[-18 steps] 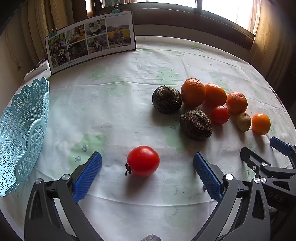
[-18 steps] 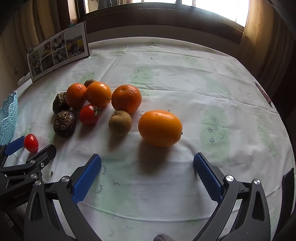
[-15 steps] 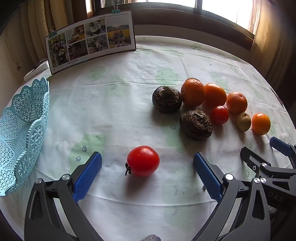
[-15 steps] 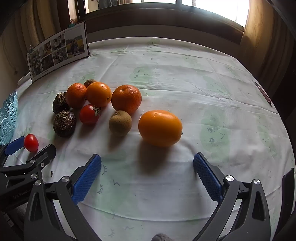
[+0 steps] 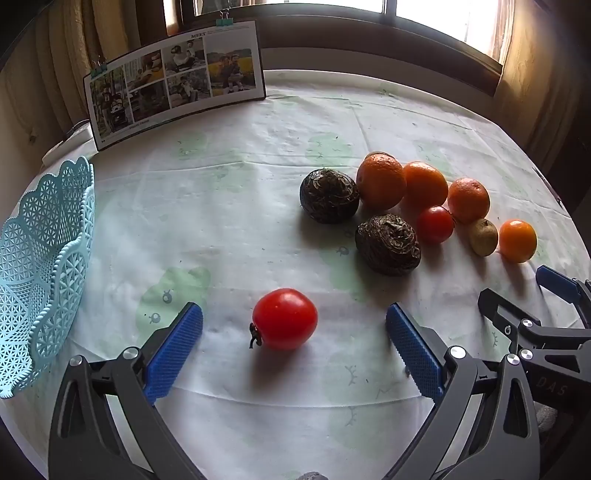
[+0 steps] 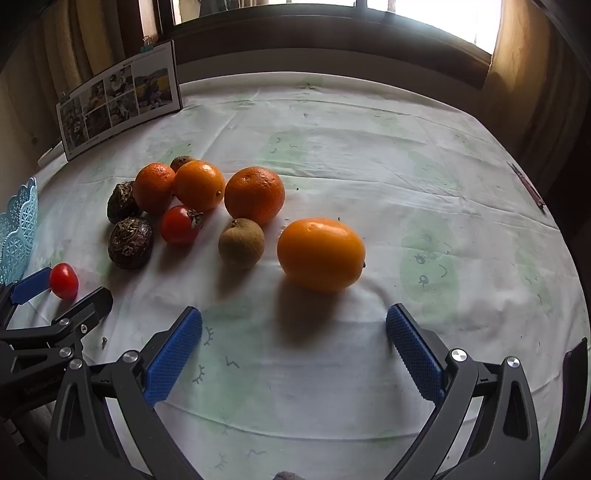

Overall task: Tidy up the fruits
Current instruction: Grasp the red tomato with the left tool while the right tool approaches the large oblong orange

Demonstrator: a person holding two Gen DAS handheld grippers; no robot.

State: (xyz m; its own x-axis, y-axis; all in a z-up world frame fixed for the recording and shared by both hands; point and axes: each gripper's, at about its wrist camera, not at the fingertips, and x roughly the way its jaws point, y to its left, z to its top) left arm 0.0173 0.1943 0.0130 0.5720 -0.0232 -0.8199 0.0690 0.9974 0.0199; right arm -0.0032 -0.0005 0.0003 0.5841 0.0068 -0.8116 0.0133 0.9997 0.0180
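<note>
My left gripper (image 5: 293, 345) gapes wide around a lone tomato (image 5: 284, 318), ready to grasp; my right gripper (image 6: 294, 345), equally wide, faces an orange fruit (image 6: 320, 253).

A round surface (image 5: 229, 206) is covered by a white cloth printed with pale green patches and small doodle faces, creased in straight fold lines. At its far left edge a glossy photo-collage card with a dark border (image 5: 173, 83) stands tilted back, held by small binder clips on its top edge. Behind it hang beige curtains (image 5: 62, 70), and a dark-framed window (image 6: 406, 22) glows bright beyond the far rim.
</note>
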